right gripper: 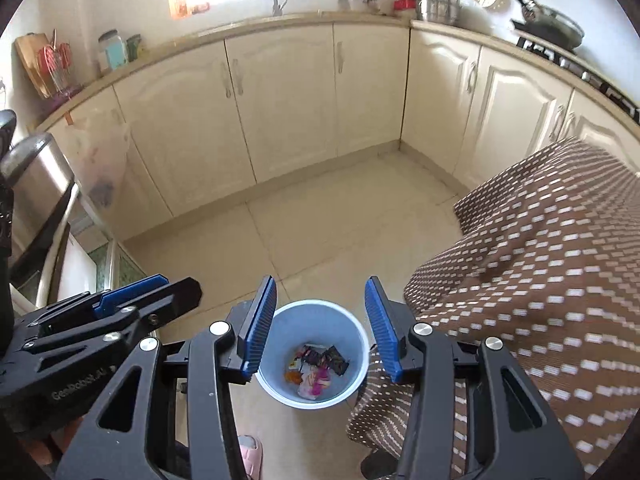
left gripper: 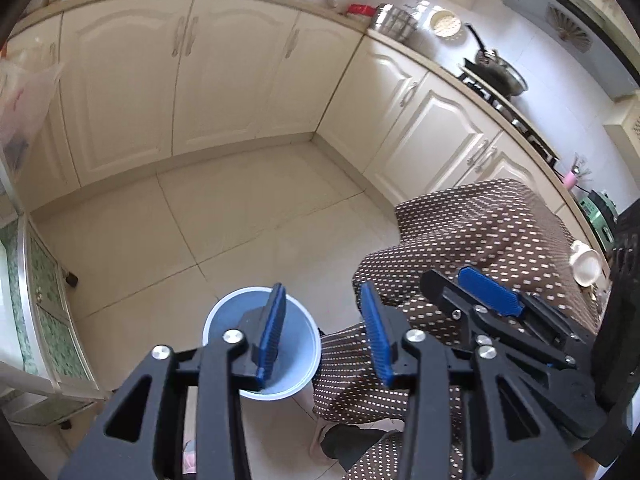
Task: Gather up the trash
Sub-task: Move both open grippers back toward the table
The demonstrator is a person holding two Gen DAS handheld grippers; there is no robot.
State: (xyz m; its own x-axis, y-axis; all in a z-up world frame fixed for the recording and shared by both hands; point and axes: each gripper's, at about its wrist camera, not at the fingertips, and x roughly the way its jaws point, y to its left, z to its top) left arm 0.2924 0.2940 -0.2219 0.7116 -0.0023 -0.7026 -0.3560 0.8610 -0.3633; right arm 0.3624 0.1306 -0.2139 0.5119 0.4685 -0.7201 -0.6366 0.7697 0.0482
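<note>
We see cream cabinet doors (right gripper: 280,108) lining two walls above a pale tiled floor (right gripper: 340,236), a frying pan (left gripper: 498,68) on the stove (left gripper: 516,114), and a brown dotted cloth (right gripper: 540,264) at right.

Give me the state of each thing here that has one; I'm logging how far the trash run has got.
left gripper: jaws open, nothing between them.
right gripper: jaws open, nothing between them.
waste bin: upright on the floor, no lid, wrappers and scraps at the bottom.
cabinet doors: all shut.
frying pan: sitting on the stove.
spotted cloth: draped, hanging beside the bin.
</note>
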